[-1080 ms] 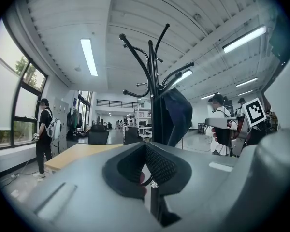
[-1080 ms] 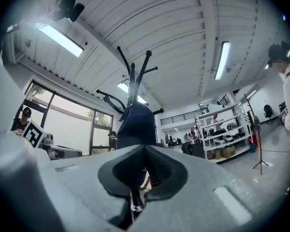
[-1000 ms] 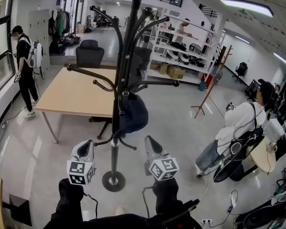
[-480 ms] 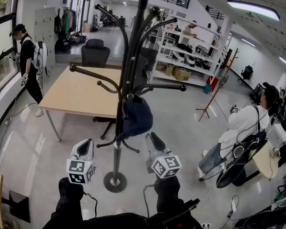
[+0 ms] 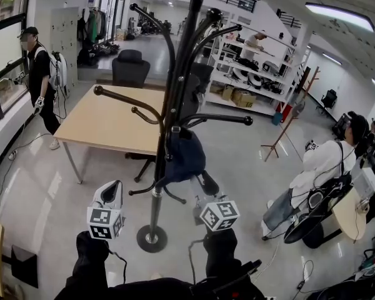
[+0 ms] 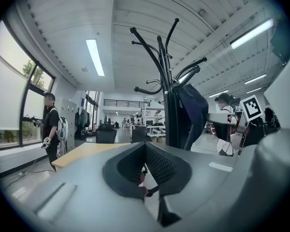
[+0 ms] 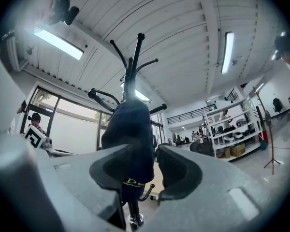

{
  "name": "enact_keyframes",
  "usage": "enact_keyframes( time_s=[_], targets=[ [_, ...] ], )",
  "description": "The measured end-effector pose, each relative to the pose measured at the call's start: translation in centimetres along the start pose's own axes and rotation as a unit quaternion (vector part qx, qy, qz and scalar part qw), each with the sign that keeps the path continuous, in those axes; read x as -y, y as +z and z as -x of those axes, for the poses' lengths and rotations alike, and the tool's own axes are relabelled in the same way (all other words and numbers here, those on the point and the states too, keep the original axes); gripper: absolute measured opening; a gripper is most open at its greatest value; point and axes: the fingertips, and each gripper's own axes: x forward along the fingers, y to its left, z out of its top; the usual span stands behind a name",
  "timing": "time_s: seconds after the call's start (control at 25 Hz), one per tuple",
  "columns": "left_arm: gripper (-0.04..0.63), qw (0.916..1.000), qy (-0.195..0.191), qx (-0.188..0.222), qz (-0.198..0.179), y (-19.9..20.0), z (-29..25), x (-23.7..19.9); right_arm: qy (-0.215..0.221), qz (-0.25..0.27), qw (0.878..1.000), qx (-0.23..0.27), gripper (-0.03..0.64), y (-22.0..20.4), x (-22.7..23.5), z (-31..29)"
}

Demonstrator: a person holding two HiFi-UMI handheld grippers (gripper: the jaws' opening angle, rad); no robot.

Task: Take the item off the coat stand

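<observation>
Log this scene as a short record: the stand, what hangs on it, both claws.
stand: black coat stand, upright on the floor
item: dark blue cap, hanging on the stand
right claw: jaws have just been opening, aimed at the cap, no grip
left claw: shut, empty, left of the pole
task: cap not yet taken off

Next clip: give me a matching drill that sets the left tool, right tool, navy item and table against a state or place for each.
Things:
1. left tool
2. right tool
3. navy item
4. table

States or places:
A. hangs on the stand
B. jaws apart
C. jaws together
D. behind the stand

Pairs: 1-C, 2-B, 3-A, 4-D.

The right tool's jaws have just been opening. The navy item shows in the gap between them, and the pads are not pressing on it.
</observation>
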Motion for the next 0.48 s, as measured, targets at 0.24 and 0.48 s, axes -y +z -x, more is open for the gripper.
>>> enact_keyframes(
  time_s=[0.24, 0.48],
  targets=[
    [0.002, 1.0000, 0.002, -0.010, 0.000, -0.17, -0.17, -0.22, -0.001, 0.005, 1.000, 0.003, 0.146, 0.02, 0.09, -0.61],
    [0.002, 0.9999, 0.010, -0.002, 0.003, 0.05, 0.03, -0.74, -0.008, 0.011, 1.000, 0.005, 0.096, 0.25, 0.27, -0.70]
  ],
)
